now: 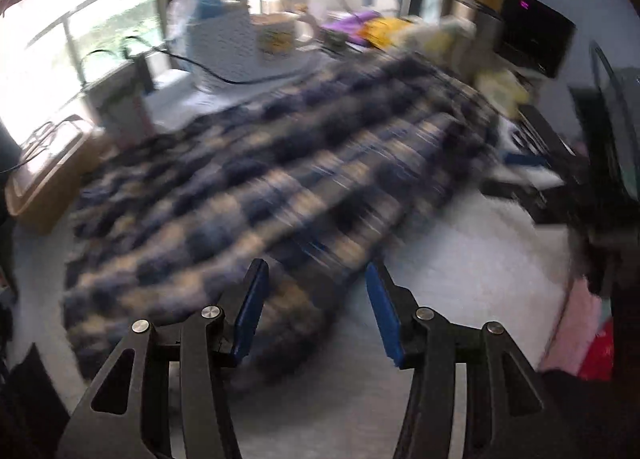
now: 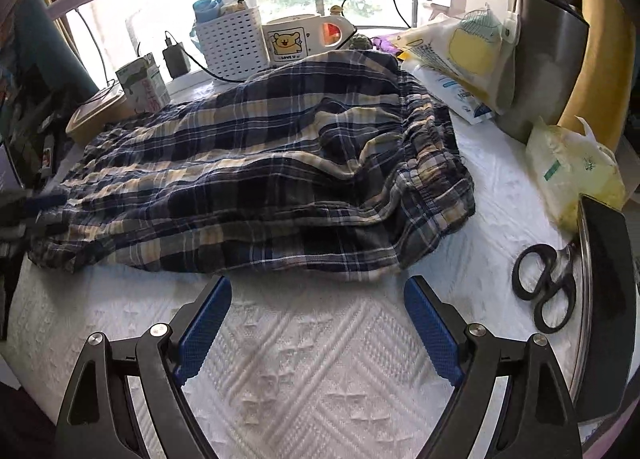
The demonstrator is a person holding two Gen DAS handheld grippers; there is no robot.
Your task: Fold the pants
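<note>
Navy and cream plaid pants (image 2: 256, 179) lie folded in a loose heap on a white textured cloth (image 2: 304, 371), waistband to the right. My right gripper (image 2: 318, 287) is open and empty, just short of the pants' near edge. In the blurred left wrist view the pants (image 1: 256, 187) spread across the table. My left gripper (image 1: 316, 275) is open over the pants' near end, with cloth showing between its blue pads (image 1: 252, 307). A blurred dark shape with blue at the pants' left end in the right wrist view (image 2: 36, 207) may be the left gripper.
Black scissors (image 2: 546, 287) and a dark tablet-like object (image 2: 608, 299) lie at the right. A white basket (image 2: 234, 47), a bear mug (image 2: 288, 41), a carton (image 2: 142, 85), plastic bags (image 2: 460, 59) and a steel kettle (image 2: 548, 59) crowd the back by the window.
</note>
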